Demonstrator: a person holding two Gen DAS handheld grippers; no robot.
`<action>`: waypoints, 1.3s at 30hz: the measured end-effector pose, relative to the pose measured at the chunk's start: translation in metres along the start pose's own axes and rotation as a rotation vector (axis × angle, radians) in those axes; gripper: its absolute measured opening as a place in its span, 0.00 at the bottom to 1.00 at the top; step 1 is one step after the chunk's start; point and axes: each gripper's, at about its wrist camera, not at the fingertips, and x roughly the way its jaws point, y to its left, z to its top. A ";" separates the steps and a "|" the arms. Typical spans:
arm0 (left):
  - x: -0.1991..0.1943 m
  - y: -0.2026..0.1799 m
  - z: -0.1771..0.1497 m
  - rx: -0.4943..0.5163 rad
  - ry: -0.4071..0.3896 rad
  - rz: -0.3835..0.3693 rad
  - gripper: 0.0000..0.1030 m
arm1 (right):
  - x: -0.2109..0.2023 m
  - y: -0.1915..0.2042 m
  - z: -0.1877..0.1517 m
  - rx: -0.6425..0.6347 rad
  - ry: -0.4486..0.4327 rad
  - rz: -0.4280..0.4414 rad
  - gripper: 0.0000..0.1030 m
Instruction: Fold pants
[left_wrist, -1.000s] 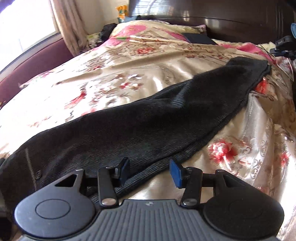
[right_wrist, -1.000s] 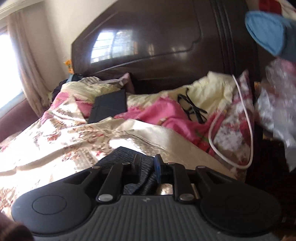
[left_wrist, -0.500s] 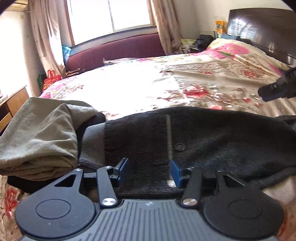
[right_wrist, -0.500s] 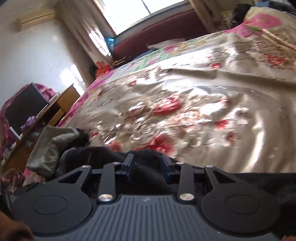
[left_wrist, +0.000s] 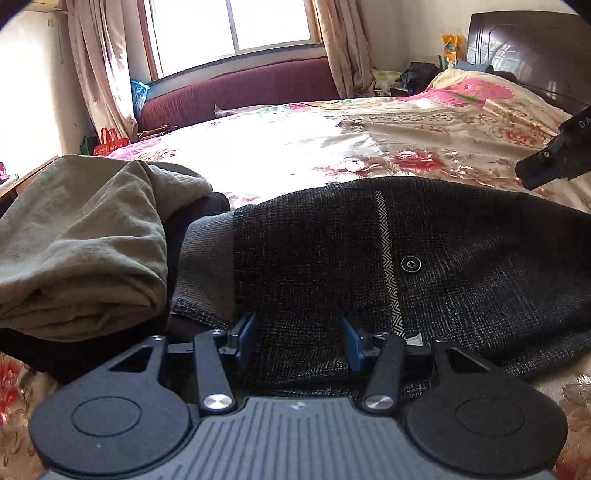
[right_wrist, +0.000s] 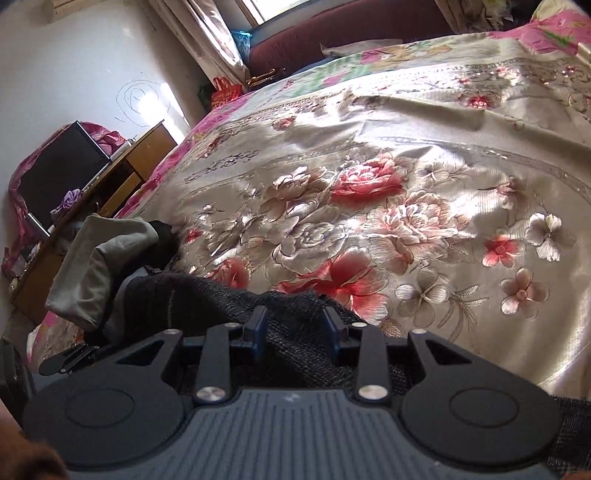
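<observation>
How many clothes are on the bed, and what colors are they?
Dark pants: 1
Beige garment: 1
Black garment under the beige one: 1, though it could be part of the same pile
Total: 3 pieces on the bedspread

White letters "DA", cut off by the frame edge, on the right gripper (left_wrist: 554, 162).
</observation>
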 end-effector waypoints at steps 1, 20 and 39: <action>0.001 0.000 0.001 -0.011 0.002 -0.001 0.62 | 0.007 -0.002 0.001 -0.009 0.023 0.008 0.33; 0.003 0.003 0.004 0.006 0.011 -0.015 0.62 | 0.071 0.004 0.017 -0.092 0.217 0.065 0.11; 0.000 0.008 -0.006 0.001 -0.031 -0.042 0.63 | 0.027 -0.003 0.051 0.021 0.067 -0.004 0.08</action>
